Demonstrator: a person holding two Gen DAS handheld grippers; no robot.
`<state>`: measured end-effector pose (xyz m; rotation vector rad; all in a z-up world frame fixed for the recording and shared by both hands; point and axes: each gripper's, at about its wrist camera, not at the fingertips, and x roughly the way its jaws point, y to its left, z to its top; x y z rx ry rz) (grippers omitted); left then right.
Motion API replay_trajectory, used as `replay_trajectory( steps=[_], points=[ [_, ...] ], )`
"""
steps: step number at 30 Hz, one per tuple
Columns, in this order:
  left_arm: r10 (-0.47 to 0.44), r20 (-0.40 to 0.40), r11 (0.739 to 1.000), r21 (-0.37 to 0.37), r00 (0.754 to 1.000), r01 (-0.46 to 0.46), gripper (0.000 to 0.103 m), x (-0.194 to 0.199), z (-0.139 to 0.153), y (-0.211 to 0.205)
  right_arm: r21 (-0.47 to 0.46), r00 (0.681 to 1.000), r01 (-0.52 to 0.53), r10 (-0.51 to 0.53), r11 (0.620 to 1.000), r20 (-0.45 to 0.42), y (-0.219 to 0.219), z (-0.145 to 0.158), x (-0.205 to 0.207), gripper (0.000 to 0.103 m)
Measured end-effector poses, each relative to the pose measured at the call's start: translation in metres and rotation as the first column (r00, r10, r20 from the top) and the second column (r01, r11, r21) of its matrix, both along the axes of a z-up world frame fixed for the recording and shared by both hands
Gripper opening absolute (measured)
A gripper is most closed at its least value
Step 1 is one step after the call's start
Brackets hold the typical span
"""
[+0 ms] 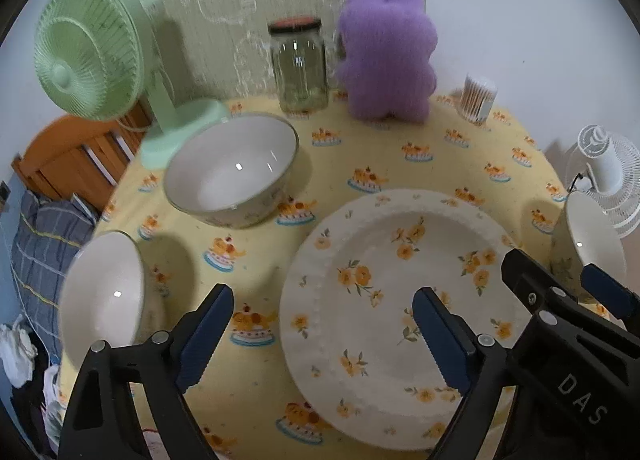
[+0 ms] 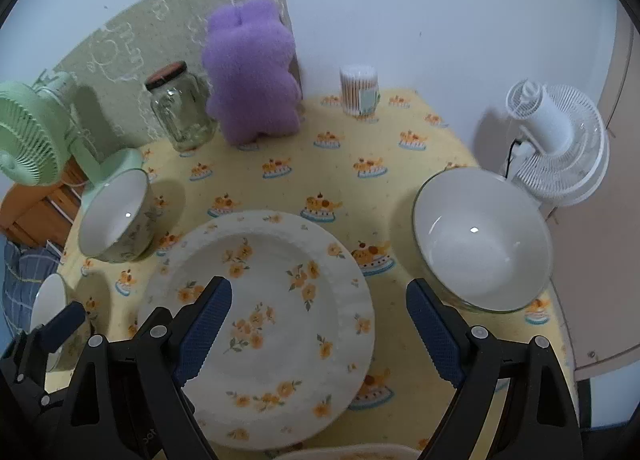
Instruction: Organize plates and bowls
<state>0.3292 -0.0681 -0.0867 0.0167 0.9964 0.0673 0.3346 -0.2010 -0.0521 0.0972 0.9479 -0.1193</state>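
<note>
Both grippers tilt steeply down over the table (image 2: pixel 400 131). The left gripper (image 1: pixel 322 334) hangs above the left rim of the flowered plate (image 1: pixel 400 300), jaws wide apart and grasping nothing. The right gripper (image 2: pixel 318 330) hovers over the plate's right half, jaws likewise released. Bowls stand left and right of the plate.

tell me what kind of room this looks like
Probably a bedroom or small living space at home, not a kitchen: a table with a cake-print cloth stands against a wall, with a wooden bed frame and bedding beside it, and a purple plush toy.
</note>
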Motion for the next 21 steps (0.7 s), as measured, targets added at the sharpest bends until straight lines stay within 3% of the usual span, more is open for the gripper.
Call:
replay_trajectory(
  steps=[11, 21],
  points=[
    [-0.005, -0.054, 1.0, 0.024, 0.999, 0.007, 0.087, 0.018, -0.04, -0.002, 0.01, 0.996, -0.014, 0.014, 1.0, -0.084, -0.01, -0.048, 0.027, 0.091],
    [-0.027, -0.088, 0.999, 0.022, 0.996, 0.029, 0.079, 0.026, -0.053, -0.006, 0.035, 0.99, -0.029, 0.034, 0.999, -0.138, -0.01, -0.071, 0.037, 0.081]
  ],
)
